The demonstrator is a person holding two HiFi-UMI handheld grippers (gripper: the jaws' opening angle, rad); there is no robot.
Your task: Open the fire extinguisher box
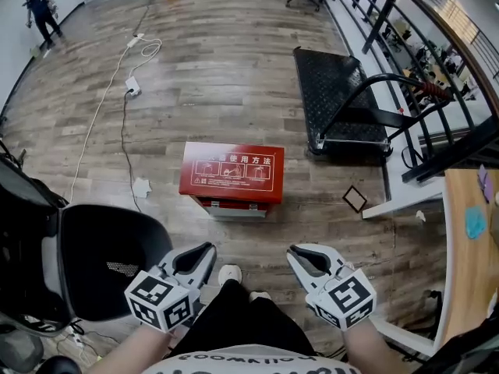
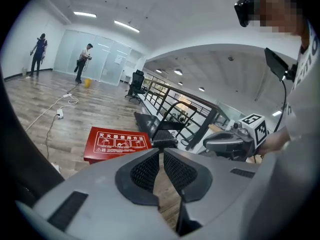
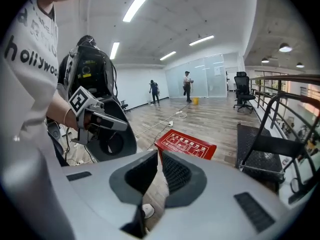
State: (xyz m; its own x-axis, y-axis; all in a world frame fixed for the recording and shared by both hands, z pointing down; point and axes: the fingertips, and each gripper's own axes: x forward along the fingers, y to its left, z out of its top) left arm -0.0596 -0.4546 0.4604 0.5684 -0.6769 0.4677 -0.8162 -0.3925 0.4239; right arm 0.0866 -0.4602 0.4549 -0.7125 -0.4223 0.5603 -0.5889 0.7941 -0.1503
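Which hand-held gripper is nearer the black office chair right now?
Left. The left hand-held gripper hangs just beside the chair seat; the right hand-held gripper is farther off, beyond the person's legs.

Lower part of the head view: we log the left gripper and right gripper as light grey moulded shells with black inserts at the jaws. Each carries a white marker cube printed with black squares. In the gripper views the pads are black with a fine cross-hatch, and dark rectangular slots sit in the grey shell.

Clothing: white T-shirt with black lettering, black trousers, white shoes. Upper right of the left gripper view: a black head camera.
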